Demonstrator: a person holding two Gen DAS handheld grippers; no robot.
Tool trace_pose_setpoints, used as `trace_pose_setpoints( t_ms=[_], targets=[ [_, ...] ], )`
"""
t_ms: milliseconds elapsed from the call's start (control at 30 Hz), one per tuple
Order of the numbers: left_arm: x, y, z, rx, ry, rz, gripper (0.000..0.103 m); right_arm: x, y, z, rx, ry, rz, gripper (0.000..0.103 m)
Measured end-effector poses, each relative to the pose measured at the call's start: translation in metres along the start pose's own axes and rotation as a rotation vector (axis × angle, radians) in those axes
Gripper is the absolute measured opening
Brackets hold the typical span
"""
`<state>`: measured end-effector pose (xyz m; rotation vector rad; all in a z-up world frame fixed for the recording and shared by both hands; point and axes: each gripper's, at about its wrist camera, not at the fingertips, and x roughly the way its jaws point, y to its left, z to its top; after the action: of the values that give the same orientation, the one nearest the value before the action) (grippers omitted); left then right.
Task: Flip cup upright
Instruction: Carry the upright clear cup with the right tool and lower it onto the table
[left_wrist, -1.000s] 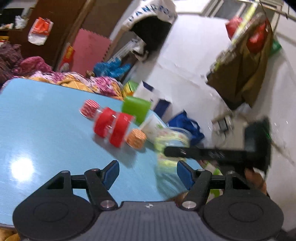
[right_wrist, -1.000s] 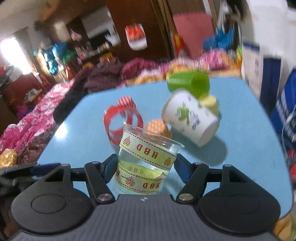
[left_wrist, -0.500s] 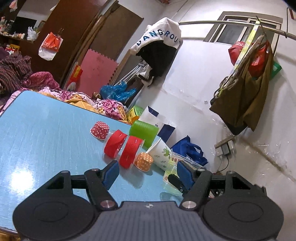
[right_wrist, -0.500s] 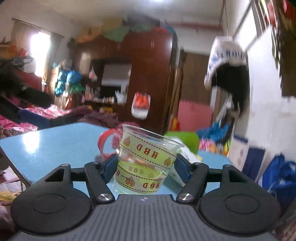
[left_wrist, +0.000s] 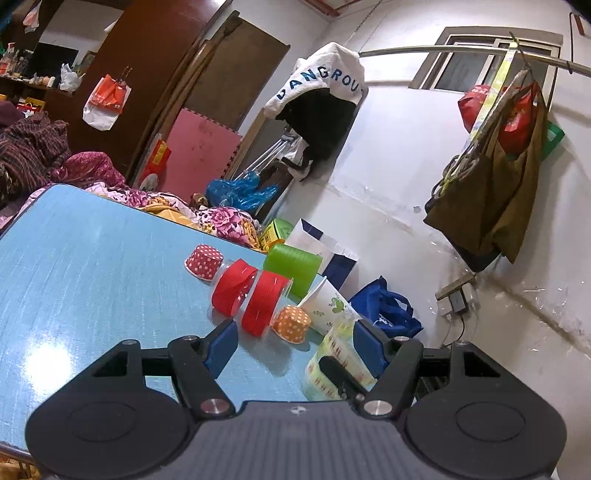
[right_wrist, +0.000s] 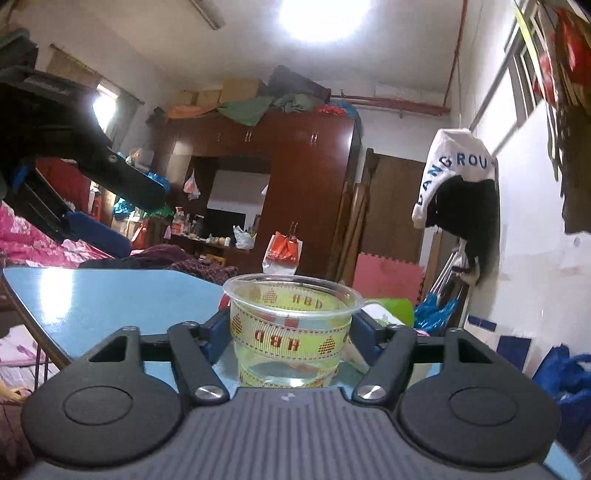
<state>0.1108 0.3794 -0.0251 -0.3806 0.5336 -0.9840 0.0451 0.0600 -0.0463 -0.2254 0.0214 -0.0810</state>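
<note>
My right gripper (right_wrist: 290, 328) is shut on a clear plastic cup (right_wrist: 291, 328) with yellow "HBD" ribbon bands. The cup stands upright, mouth up, base at the blue table (right_wrist: 110, 295). The same cup (left_wrist: 332, 363) shows in the left wrist view at the table's right edge, with a right-gripper finger across it. My left gripper (left_wrist: 295, 347) is open and empty above the table, left of that cup. It also shows in the right wrist view, raised at upper left (right_wrist: 74, 177).
Other cups lie on their sides on the table: a clear cup with red bands (left_wrist: 255, 295), a green cup (left_wrist: 293, 267), a white printed paper cup (left_wrist: 328, 306), a red dotted paper cup (left_wrist: 205, 261) and an orange dotted one (left_wrist: 291, 324). Bags sit on the floor beyond the table's right edge.
My right gripper has turned the HBD cup from tilted to upright and lowered it towards the table. The left gripper has stayed open, its view steadying and tilting up.
</note>
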Motion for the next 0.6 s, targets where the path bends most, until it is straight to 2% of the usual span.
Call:
trace_pose_setpoints(
  t_ms=[167,233,267,300,400,433,533,600],
  targets=[
    [0.004,0.003,-0.003,-0.006,0.018,0.000,0.072,0.004,-0.004,-0.004,0.040,0.041,0.010,0.082],
    [0.005,0.004,-0.004,-0.003,0.016,0.005,0.072,0.002,-0.005,-0.006,0.057,0.044,0.023,0.090],
    [0.005,0.003,-0.004,0.001,0.012,0.013,0.074,0.000,-0.007,-0.005,0.064,0.043,0.027,0.098],
    [0.005,0.003,-0.005,0.003,0.008,0.022,0.080,-0.001,-0.009,-0.005,0.069,0.040,0.024,0.102],
    [0.003,0.001,-0.006,0.014,-0.018,0.044,0.088,-0.013,-0.016,0.000,0.079,0.030,0.021,0.102],
    [0.002,-0.001,-0.006,0.022,-0.036,0.058,0.088,-0.019,-0.020,0.002,0.088,0.021,0.019,0.102],
    [-0.006,-0.011,-0.007,0.064,-0.124,0.161,0.101,-0.037,-0.038,0.015,0.133,0.000,0.016,0.102],
    [-0.013,-0.022,-0.007,0.127,-0.173,0.224,0.103,-0.051,-0.051,0.027,0.170,-0.016,0.018,0.102]
  ],
)
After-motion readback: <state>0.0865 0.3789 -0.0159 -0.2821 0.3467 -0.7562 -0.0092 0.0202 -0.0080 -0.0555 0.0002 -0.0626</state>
